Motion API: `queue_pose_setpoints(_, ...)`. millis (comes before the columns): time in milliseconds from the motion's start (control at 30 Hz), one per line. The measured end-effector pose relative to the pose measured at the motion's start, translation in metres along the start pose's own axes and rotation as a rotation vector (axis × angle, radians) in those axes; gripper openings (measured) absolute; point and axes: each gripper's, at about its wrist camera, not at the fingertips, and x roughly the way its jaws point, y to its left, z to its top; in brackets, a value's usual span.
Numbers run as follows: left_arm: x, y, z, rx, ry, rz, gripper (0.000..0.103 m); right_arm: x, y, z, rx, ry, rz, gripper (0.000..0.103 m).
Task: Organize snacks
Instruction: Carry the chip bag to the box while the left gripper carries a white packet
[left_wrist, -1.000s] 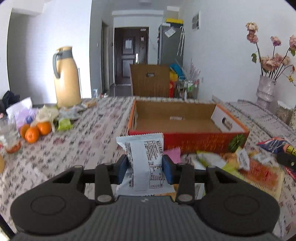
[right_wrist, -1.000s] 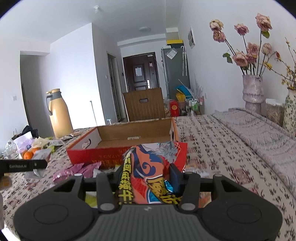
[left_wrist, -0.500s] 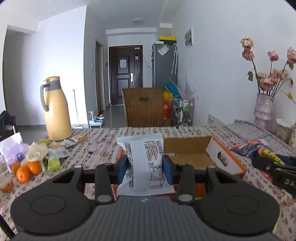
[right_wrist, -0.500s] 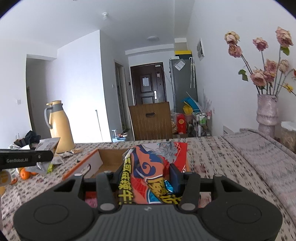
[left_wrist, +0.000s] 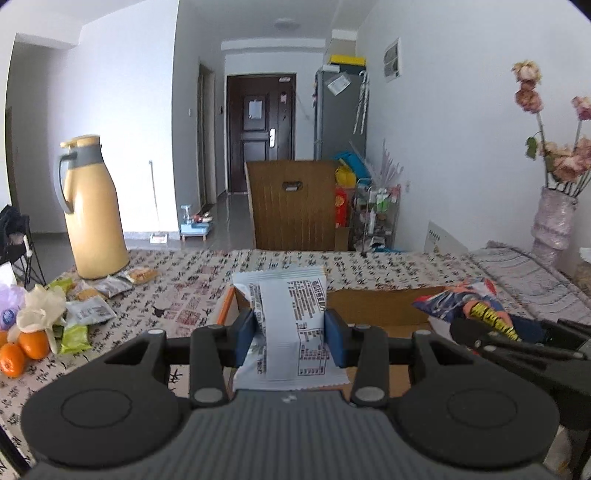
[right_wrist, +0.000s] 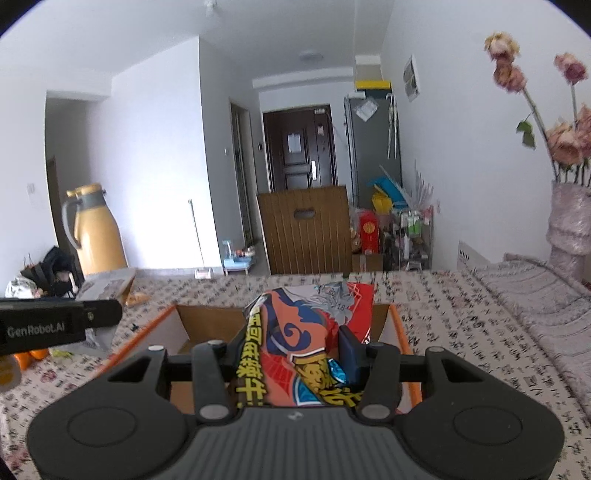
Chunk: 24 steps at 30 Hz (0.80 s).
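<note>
My left gripper is shut on a white snack packet with black print, held upright above the left end of the open cardboard box. My right gripper is shut on a red and orange snack bag with yellow lettering, held above the same box. The right gripper and its bag also show at the right of the left wrist view. The left gripper's body shows at the left of the right wrist view.
A yellow thermos jug stands at the table's far left, with loose snack packets and oranges near it. A vase of dried flowers stands at the right. A wooden chair back is behind the patterned table.
Both grippers have risen and moved forward with their packets, from in front of the box to above its open top. The loose snacks in front of the box have dropped out of view.
</note>
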Motion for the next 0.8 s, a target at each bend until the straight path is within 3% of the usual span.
queue_pose_setpoints(200, 0.038, 0.004, -0.013, -0.014, 0.052, 0.017, 0.042, 0.034, -0.011, -0.018, 0.03, 0.058, 0.001, 0.047)
queue_pose_setpoints(500, 0.07, 0.001, -0.036, 0.007, 0.154, -0.006, 0.042, 0.048, -0.014, -0.032, 0.03, 0.117, -0.011, 0.047)
queue_pose_setpoints(533, 0.069, 0.001, -0.036, 0.004, 0.152, -0.008, 0.046, 0.047, -0.014, -0.032, 0.031, 0.116, -0.011, 0.049)
queue_pose_setpoints(600, 0.065, 0.002, -0.035, -0.006, 0.137, -0.009, 0.063, 0.045, -0.014, -0.031, 0.036, 0.11, -0.015, 0.053)
queue_pose_setpoints(667, 0.058, 0.005, -0.034, -0.018, 0.098, 0.007, 0.094, 0.042, -0.016, -0.03, 0.041, 0.098, -0.014, 0.062)
queue_pose_setpoints(733, 0.053, 0.007, -0.031, -0.033, 0.069, 0.013, 0.103, 0.038, -0.017, -0.029, 0.049, 0.08, -0.021, 0.085)
queue_pose_setpoints(800, 0.049, 0.009, -0.029, -0.046, 0.059, 0.01, 0.103, 0.035, -0.019, -0.029, 0.055, 0.066, -0.037, 0.098)
